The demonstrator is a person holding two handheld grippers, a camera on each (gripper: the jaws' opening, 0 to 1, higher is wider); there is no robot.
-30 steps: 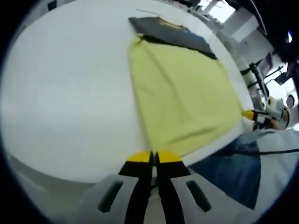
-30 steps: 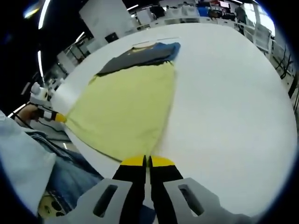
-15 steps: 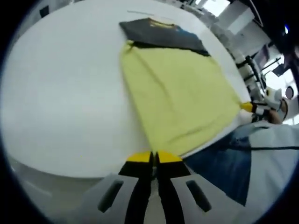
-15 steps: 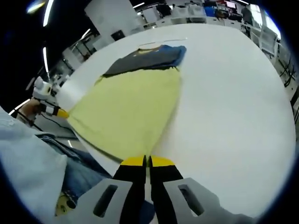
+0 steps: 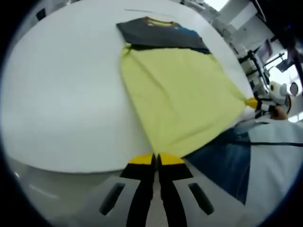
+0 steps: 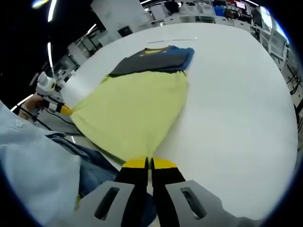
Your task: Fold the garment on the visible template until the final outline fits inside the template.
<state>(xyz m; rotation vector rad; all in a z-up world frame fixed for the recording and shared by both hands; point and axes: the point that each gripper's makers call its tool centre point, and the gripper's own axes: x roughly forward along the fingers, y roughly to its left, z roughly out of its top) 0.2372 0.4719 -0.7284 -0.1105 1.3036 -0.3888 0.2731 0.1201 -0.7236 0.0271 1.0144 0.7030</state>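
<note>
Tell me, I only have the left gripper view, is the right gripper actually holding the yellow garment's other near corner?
Observer: Yes. In the right gripper view the right gripper has its jaws closed on a near corner of the yellow garment.
Operator: What lies to the right of the cloth on that side?
Observer: Bare white table stretches away beside the garment.
Operator: And the dark piece at the far end?
Observer: From that view the dark garment shows a blue edge at its right end and lies against the yellow garment's far edge.
Operator: Can you see my left gripper there?
Observer: Yes, the left gripper is at the view's left, its yellow tips at the cloth's other corner.
</note>
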